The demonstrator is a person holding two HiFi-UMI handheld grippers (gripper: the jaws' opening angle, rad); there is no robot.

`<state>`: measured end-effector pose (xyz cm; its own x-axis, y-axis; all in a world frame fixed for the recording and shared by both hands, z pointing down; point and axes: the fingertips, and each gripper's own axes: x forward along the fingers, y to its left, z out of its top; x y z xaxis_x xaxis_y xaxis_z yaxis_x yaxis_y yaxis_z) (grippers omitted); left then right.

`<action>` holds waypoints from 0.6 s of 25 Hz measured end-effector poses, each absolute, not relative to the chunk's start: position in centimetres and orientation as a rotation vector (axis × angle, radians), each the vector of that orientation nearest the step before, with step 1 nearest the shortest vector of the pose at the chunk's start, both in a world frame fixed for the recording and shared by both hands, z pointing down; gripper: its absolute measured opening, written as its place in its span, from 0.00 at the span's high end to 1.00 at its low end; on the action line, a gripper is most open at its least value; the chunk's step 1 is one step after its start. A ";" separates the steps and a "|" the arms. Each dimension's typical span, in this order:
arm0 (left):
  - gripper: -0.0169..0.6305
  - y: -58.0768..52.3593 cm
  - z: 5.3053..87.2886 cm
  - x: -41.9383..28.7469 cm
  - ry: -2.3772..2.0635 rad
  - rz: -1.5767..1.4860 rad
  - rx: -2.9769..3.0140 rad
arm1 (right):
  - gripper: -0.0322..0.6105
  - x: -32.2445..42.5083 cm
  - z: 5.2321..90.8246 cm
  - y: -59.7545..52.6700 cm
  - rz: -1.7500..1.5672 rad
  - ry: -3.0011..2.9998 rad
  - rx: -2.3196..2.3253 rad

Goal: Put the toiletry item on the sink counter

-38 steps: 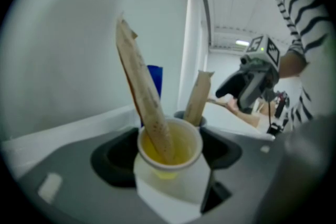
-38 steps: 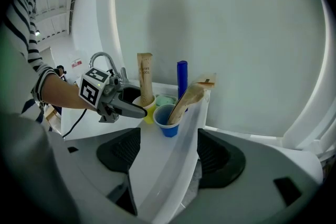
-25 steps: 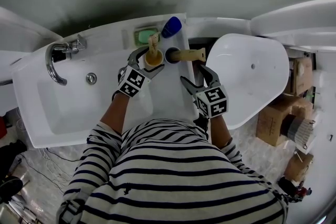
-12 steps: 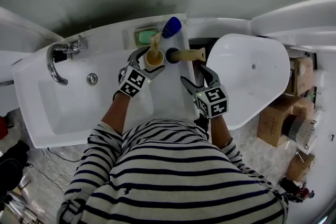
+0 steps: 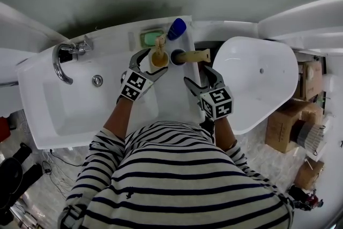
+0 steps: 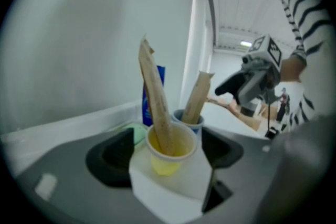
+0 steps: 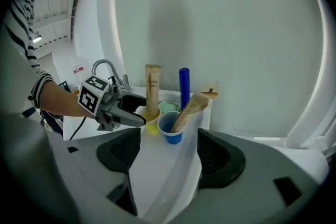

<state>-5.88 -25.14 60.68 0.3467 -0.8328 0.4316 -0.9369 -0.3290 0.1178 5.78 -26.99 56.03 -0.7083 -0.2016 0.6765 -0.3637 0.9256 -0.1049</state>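
Note:
A yellow cup (image 6: 167, 152) stands on the white sink counter (image 5: 171, 94) with a paper-wrapped toothbrush (image 6: 155, 97) upright in it. My left gripper (image 5: 153, 61) has the cup between its jaws. The jaws are opening, with a gap showing on each side of the cup. Just right of it stands a blue cup (image 7: 170, 128) holding a second wrapped toothbrush (image 7: 191, 106) that leans to the right. My right gripper (image 5: 202, 79) is open and holds nothing, a little short of the blue cup near the counter's right edge.
A blue tube (image 5: 176, 28) and a green soap (image 5: 151, 37) stand at the back of the counter. The basin and its chrome tap (image 5: 61, 61) are to the left. A white toilet lid (image 5: 257, 78) is close on the right, with cardboard boxes (image 5: 284, 126) beyond it.
The head view has drifted slightly. Both grippers and both cups keep their places.

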 end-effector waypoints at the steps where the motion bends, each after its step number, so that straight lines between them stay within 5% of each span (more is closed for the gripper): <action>1: 0.36 -24.9 60.3 -6.0 -1.573 0.397 2.259 | 0.42 5.7 55.9 -26.9 0.307 -2.383 0.398; 15: 0.37 -20.4 50.4 -5.5 -1.561 -0.099 2.272 | 0.42 3.4 50.2 -23.5 0.327 -2.684 0.223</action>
